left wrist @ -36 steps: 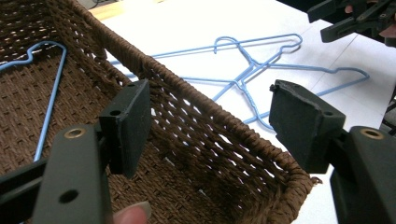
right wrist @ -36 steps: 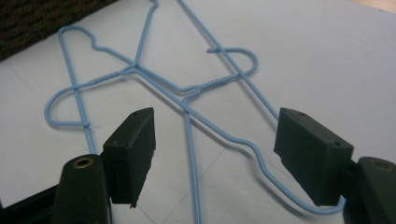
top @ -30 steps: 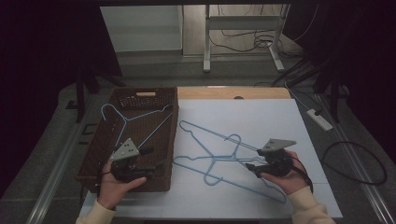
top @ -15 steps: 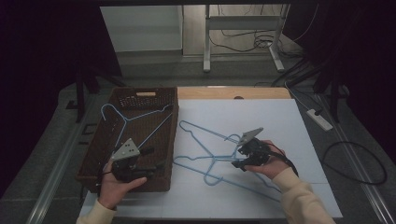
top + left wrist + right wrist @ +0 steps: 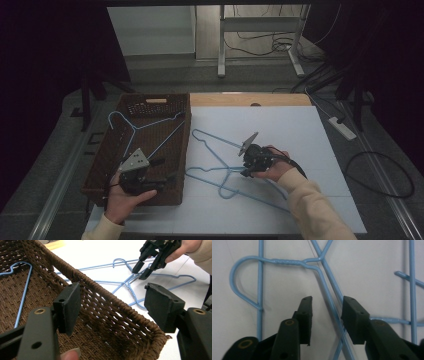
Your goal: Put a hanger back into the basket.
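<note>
The right hand-held gripper (image 5: 246, 167) has been brought leftward over the blue hangers (image 5: 220, 172) lying on the table (image 5: 300, 130); its jaws have just been closing, a wire between them, ungripped. The left hand-held gripper (image 5: 162, 172) is kept open over the basket (image 5: 107, 165).

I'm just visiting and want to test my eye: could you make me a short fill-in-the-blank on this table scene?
1. One blue hanger lies inside the brown woven ____.
2. The wire of the hangers on the white table is coloured ____.
3. The right hand-held gripper has a hanger wire ____ its jaws.
4. The left hand-held gripper straddles the basket's ____.

Missing words: basket; blue; between; rim
</note>
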{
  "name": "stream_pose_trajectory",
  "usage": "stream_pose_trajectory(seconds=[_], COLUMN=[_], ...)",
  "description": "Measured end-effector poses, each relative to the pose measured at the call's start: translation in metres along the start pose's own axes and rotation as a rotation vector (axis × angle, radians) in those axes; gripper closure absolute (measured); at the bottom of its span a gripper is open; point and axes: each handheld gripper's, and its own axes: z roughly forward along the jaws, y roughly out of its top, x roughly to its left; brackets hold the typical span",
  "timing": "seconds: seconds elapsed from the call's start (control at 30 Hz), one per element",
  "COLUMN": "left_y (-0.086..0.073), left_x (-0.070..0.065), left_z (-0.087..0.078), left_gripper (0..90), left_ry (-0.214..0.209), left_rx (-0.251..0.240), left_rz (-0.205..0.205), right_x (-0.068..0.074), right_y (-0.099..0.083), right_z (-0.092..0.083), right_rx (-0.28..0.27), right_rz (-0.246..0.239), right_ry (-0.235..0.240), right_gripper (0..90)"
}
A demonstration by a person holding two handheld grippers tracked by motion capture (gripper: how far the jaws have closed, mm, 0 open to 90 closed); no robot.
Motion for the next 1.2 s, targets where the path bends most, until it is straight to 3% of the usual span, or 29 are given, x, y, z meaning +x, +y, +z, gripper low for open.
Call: stream_pose_trajectory(seconds=[0.37,0.77,0.93,1.13,1.2], left_y=[0.0,0.0,0.0,0.001,0.001], left_x=[0.0,-0.001,-0.001,-0.001,-0.001], left_z=[0.0,0.0,-0.001,-0.001,-0.001], left_gripper=[30.9,30.9,30.9,31.0,31.0], left_ry=[0.002,0.003,0.002,0.004,0.004], left_rx=[-0.001,-0.001,-0.003,-0.004,-0.005], left_rz=[0.001,0.003,0.004,0.004,0.007], right_x=[0.002,0.005,0.005,-0.001,-0.005], right_y=[0.013,0.027,0.027,0.025,0.024], right_z=[0.009,0.015,0.013,-0.002,-0.009], right_rx=[0.089,0.196,0.193,0.138,0.106], right_rz=[-0.102,-0.149,-0.128,-0.026,0.029], right_ry=[-0.018,0.004,-0.007,-0.01,0.0], right_gripper=[77.6,87.0,87.6,87.9,87.9])
